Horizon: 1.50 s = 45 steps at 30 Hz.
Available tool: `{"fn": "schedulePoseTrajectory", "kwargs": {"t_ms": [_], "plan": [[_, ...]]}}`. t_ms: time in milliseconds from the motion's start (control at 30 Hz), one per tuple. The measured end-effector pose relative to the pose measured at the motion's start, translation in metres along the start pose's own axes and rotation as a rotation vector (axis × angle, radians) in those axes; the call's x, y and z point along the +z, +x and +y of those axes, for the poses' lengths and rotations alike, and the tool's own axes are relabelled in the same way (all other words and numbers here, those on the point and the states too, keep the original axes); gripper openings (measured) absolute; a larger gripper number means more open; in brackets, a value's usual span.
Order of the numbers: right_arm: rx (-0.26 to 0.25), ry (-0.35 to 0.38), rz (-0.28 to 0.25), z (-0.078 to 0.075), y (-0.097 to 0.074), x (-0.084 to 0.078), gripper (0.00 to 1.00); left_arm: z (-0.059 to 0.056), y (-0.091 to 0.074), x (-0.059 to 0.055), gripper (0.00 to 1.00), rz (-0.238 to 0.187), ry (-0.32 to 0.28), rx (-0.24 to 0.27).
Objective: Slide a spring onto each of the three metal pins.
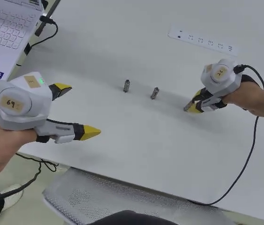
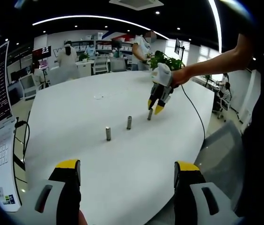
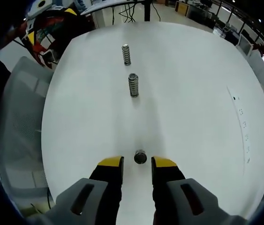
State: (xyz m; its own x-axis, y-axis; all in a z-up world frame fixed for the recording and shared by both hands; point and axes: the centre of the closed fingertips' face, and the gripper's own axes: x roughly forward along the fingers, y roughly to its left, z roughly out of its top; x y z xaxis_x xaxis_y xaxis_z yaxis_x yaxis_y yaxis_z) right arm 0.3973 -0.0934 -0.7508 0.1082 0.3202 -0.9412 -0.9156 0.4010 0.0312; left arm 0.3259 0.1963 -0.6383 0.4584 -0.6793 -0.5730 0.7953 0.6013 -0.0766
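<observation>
1. The room was an open office, with desks (image 2: 92,65) and ceiling lights (image 2: 99,18) in the background, well away from the work.
2. The surface (image 1: 136,140) was a broad, white, rounded top, mostly bare, which probably made small parts easy to spot. A grey chair (image 1: 122,197) sat tucked at its near edge.
3. A laptop (image 1: 5,28) lay at the far left and a power strip (image 1: 202,41) at the far right, both well apart from the pins.
4. The left gripper (image 1: 79,109) hovered over the near edge with its fingers spread wide and empty — seemingly held out of the way.
5. The right gripper (image 1: 196,102) reached down to the near pin (image 3: 140,157). Its fingers were narrowly parted either side of the pin, with a sliver of gap, clamping nothing. It was probably seating a spring there.
6. The three pins stood upright in a row mid-surface. The middle pin (image 3: 132,85) and the far pin (image 3: 126,54) each carried a spring (image 1: 126,86). The near one looked coiled too — how far down, I could not tell.
</observation>
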Motion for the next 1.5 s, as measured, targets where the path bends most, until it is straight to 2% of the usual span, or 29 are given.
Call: {"fn": "schedulePoseTrajectory", "kwargs": {"t_ms": [133, 333, 500, 633, 867, 1067, 1500], "plan": [[-0.011, 0.015, -0.014, 0.001, -0.005, -0.001, 0.23, 0.000, 0.001, 0.002, 0.79, -0.004, 0.004, -0.001], [-0.044, 0.063, -0.064, 0.000, -0.014, -0.003, 0.24, -0.001, 0.002, 0.006, 0.79, -0.010, 0.006, -0.004], [-0.090, 0.136, -0.152, -0.001, -0.025, -0.002, 0.25, -0.002, 0.004, 0.009, 0.79, -0.016, 0.006, -0.006], [-0.121, 0.174, -0.195, -0.004, -0.029, -0.006, 0.29, -0.004, 0.006, 0.011, 0.79, -0.018, 0.010, -0.010], [-0.132, 0.239, -0.260, 0.008, -0.039, -0.009, 0.30, -0.006, 0.008, 0.015, 0.79, -0.023, 0.015, -0.016], [-0.151, 0.307, -0.338, 0.018, -0.050, -0.009, 0.33, -0.007, 0.009, 0.017, 0.79, -0.026, 0.016, -0.017], [-0.181, 0.411, -0.437, 0.047, -0.068, -0.023, 0.39, -0.006, 0.012, 0.022, 0.79, -0.033, 0.012, -0.017]]}}
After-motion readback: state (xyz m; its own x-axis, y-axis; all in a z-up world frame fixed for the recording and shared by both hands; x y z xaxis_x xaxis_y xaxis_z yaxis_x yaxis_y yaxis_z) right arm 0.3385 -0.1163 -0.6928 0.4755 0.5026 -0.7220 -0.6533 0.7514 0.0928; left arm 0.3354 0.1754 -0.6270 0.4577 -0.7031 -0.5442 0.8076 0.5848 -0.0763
